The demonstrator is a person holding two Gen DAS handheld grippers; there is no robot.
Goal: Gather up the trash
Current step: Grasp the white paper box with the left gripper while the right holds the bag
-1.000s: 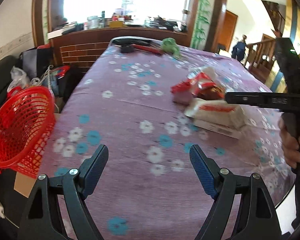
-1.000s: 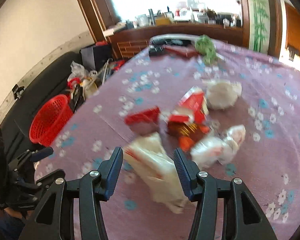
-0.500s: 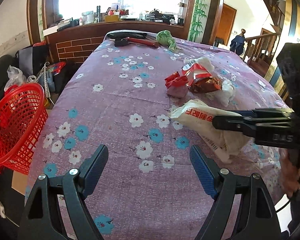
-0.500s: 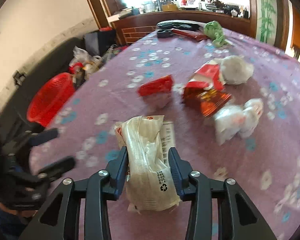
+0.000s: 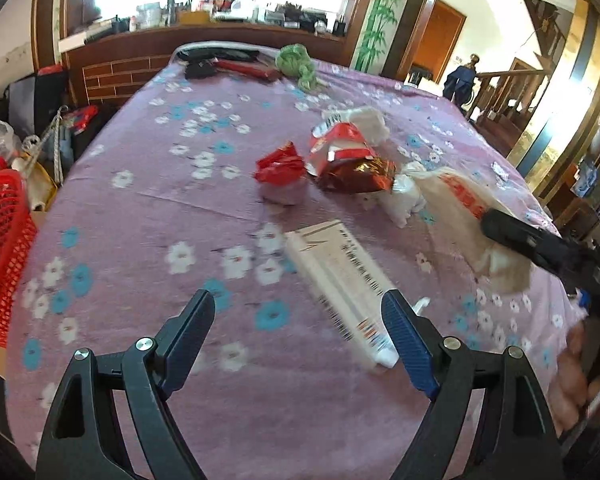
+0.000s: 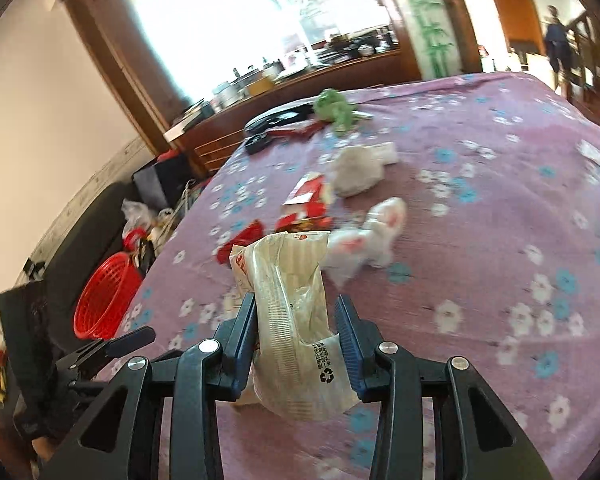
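Note:
My right gripper [image 6: 296,316] is shut on a crumpled white plastic wrapper [image 6: 292,304] and holds it lifted above the purple flowered tablecloth [image 6: 480,240]; the wrapper also shows in the left wrist view [image 5: 464,216]. My left gripper [image 5: 300,312] is open and empty, just above a flat white box [image 5: 336,276] lying on the cloth. Further on lie a red wrapper [image 5: 280,164], a red-and-white carton [image 5: 340,148], a brown foil bag [image 5: 360,174] and white crumpled bags [image 6: 364,236]. A red basket [image 6: 104,296] stands left of the table.
A green cloth [image 5: 296,62], a red-handled tool [image 5: 240,68] and a black item [image 5: 216,54] lie at the table's far end. Bags and clutter [image 5: 28,148] sit on the floor beside the basket [image 5: 0,248]. A wooden counter stands behind.
My right gripper has closed on the white wrapper and lifted it off the cloth, uncovering the flat white box. My left gripper has moved right toward that box, still open.

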